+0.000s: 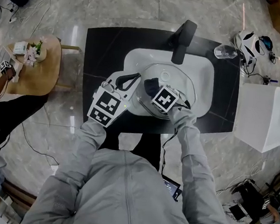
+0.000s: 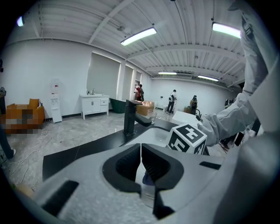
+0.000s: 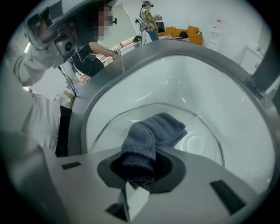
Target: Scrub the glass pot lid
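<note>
On the black counter (image 1: 99,45), a white sink (image 1: 204,66) is set into the top, and a black faucet (image 1: 183,39) stands at its far edge. The sink holds one item: the glass pot lid (image 1: 184,89), located in the near half of the basin. The lid's knob (image 1: 164,77) faces up. A grey-blue cloth (image 3: 153,131) lies folded on the lid's upper surface, just beside the knob.

The left tool (image 1: 128,80) is at the lid's left rim. The left gripper view shows its jaws drawn almost together, pinching the thin glass edge (image 2: 146,188) between them. The right tool (image 1: 151,87) is positioned over the lid, with its marker cube (image 1: 165,97) above the lid's near side. The right gripper view shows its jaws clenched on one end of the cloth, while the free end rests on the glass.

Both forearms, in grey sleeves (image 1: 84,143), extend forward from the person's body and converge at the near side of the sink. The two tools sit just beside each other.
</note>
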`<control>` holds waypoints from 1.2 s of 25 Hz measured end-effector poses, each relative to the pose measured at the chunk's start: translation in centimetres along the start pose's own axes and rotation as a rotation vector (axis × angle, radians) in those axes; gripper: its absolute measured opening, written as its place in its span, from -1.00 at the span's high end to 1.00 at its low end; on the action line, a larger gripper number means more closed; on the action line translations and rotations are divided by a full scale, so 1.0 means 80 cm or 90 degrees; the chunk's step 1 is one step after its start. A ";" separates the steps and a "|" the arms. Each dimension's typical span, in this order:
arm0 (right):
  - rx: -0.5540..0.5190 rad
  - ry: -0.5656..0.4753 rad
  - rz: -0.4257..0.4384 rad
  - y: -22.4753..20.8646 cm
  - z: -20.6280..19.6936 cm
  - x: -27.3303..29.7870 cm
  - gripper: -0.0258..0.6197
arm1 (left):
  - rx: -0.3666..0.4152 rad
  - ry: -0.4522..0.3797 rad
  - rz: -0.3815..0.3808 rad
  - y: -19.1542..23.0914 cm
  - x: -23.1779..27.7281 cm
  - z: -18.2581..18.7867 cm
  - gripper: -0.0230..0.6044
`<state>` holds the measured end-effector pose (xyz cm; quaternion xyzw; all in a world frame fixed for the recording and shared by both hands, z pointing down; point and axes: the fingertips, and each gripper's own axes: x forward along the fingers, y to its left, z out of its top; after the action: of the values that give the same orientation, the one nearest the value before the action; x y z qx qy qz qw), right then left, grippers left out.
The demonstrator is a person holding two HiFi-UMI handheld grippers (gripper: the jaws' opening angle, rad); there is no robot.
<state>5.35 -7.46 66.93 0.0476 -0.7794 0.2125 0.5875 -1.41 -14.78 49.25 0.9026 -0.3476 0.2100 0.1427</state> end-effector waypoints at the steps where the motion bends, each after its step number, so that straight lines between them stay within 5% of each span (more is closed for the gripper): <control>1: 0.006 0.006 -0.004 -0.004 -0.009 -0.002 0.68 | 0.001 0.000 -0.002 -0.001 0.001 0.000 0.83; 10: 0.081 0.073 -0.045 -0.052 -0.091 -0.030 0.68 | -0.001 0.003 -0.011 -0.005 0.008 0.001 0.83; 26: 0.075 0.166 -0.145 -0.114 -0.163 -0.070 0.68 | 0.002 0.004 -0.023 -0.015 0.014 0.003 0.83; 30: 0.069 0.165 -0.124 -0.103 -0.165 -0.070 0.68 | 0.002 0.004 -0.026 -0.019 0.015 0.003 0.83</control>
<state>21.58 -10.75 66.86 0.1265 -0.6765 0.2006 0.6972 0.49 -14.50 49.41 0.9091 -0.3280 0.2107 0.1466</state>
